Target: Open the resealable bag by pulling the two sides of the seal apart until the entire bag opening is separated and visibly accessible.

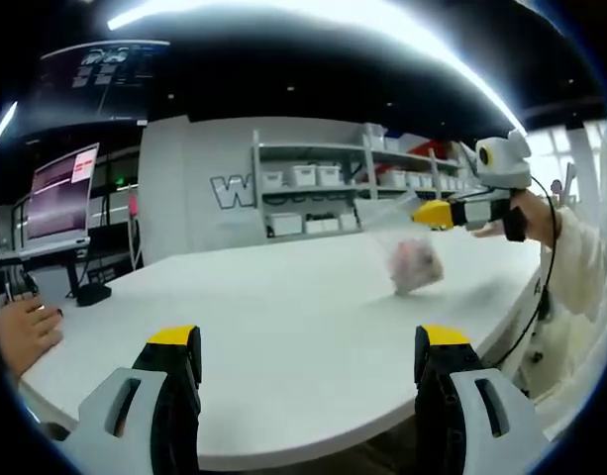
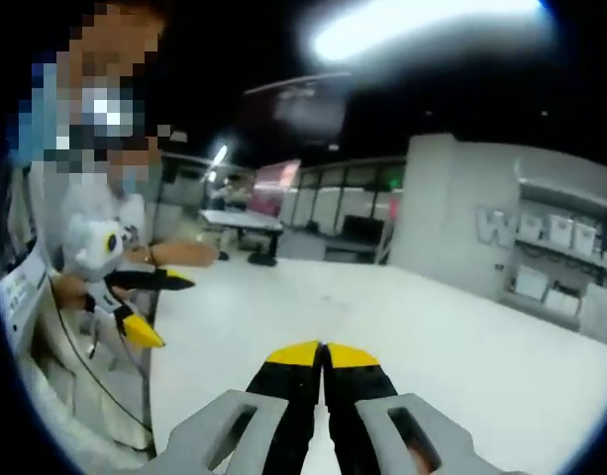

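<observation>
Nearest in the left gripper view, the left hand-held gripper (image 1: 308, 356) has its jaws wide apart over the bare white table (image 1: 283, 317), holding nothing. Farther off, the right hand-held gripper (image 1: 437, 212) hangs the resealable bag (image 1: 407, 242) above the table by its top edge — in the right gripper view its yellow tips (image 2: 323, 353) are pressed together. The bag is clear, thin film with something pinkish sagging low; likely light, limp and slippery. The free lip beside the held edge looks the best hold.
</observation>
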`<action>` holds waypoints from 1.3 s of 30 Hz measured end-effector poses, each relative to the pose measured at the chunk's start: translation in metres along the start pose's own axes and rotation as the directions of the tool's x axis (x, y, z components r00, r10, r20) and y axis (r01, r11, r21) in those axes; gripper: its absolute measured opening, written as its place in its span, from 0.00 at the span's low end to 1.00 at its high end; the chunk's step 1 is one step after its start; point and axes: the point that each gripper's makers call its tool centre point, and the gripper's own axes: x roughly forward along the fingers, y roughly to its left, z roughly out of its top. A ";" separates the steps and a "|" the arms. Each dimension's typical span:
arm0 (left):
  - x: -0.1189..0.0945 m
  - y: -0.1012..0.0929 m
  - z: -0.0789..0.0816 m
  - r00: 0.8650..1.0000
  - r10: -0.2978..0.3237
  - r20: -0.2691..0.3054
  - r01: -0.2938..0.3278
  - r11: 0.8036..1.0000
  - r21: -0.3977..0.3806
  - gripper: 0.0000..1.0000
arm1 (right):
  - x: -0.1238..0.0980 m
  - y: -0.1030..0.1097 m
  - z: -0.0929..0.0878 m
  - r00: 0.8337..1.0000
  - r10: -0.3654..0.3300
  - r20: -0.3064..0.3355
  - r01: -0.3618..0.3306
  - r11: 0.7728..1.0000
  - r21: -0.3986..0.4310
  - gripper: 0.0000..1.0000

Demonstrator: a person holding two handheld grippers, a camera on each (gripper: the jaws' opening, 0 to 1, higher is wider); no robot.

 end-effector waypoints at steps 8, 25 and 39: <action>0.000 -0.001 0.000 1.000 -0.004 0.001 0.004 1.000 -0.004 0.88 | 0.005 0.038 -0.013 0.993 0.112 -0.045 -0.113 0.993 -0.024 0.00; -0.002 -0.003 0.003 1.000 -0.015 0.021 0.015 0.999 -0.035 0.87 | 0.009 0.086 -0.037 0.962 0.234 -0.141 -0.248 0.965 -0.087 0.00; -0.003 -0.006 0.003 0.999 -0.027 0.023 0.028 0.999 -0.036 0.86 | 0.004 0.105 -0.068 0.936 0.272 -0.223 -0.295 0.952 -0.077 0.00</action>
